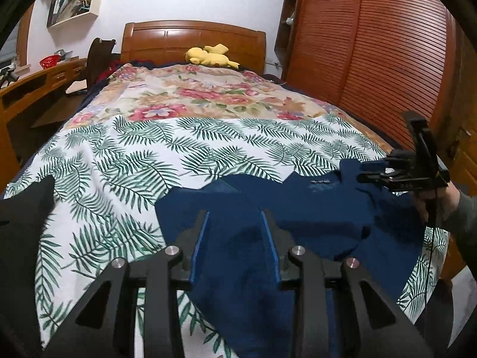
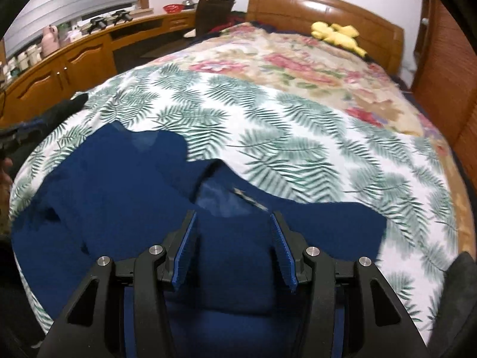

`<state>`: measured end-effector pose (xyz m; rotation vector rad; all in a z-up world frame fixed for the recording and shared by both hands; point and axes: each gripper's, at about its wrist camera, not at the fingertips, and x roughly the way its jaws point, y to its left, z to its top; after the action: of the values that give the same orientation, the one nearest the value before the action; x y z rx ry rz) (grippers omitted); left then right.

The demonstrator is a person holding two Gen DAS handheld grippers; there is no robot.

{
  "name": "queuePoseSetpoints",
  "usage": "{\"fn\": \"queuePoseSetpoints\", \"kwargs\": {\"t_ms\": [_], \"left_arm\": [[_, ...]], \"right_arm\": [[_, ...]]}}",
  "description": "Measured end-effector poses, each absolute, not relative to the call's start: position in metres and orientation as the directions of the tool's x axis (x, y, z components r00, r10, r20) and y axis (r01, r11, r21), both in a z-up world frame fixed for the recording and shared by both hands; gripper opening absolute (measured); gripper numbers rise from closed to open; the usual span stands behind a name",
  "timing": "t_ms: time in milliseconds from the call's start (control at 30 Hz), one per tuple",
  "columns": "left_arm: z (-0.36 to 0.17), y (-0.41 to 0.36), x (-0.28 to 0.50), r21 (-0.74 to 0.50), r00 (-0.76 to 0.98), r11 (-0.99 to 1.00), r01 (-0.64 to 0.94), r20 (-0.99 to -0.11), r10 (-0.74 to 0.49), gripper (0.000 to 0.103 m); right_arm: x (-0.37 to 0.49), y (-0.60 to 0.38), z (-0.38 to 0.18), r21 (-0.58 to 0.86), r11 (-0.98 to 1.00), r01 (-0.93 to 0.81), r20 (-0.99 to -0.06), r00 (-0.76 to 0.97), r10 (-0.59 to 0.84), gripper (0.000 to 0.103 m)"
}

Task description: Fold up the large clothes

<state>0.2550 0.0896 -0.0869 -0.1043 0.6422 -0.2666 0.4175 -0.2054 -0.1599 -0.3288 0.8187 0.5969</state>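
Both the left gripper (image 1: 235, 220) and right gripper (image 2: 234, 223) hover spread and empty over the navy shirt (image 1: 298, 208), laid on the bed (image 1: 134, 155) for folding

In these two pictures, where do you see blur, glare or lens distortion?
Left wrist view: fisheye bends the wardrobe slats; the right gripper is slightly smeared; dark corners frame the picture. Right wrist view: the leaf-print sheet and the blue garment look softly blurred; a bright glare streak lies on the headboard; the bed bulges like a dome.
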Motion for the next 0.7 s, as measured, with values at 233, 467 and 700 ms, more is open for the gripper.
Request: {"fn": "queuePoseSetpoints", "kwargs": {"t_ms": [233, 467, 700], "left_arm": [[-0.096, 0.081, 0.251, -0.192, 0.748, 0.952, 0.238, -0.589, -0.306, 0.033], [-0.096, 0.074, 0.245, -0.193, 0.743, 0.945, 0.263, -0.584, -0.326, 0.033], [-0.095, 0.074, 0.245, -0.193, 0.740, 0.943, 0.273, -0.584, -0.334, 0.033]], "right_arm": [[0.417, -0.190, -0.180, -0.026, 0.761, -0.649, -0.818, 0.450, 0.357, 0.050], [0.429, -0.191, -0.202, -0.031, 0.769, -0.638, -0.867, 0.400, 0.297, 0.051], [0.432, -0.190, -0.219, -0.002, 0.769, -0.639, -0.898, 0.340, 0.280, 0.051]]}}
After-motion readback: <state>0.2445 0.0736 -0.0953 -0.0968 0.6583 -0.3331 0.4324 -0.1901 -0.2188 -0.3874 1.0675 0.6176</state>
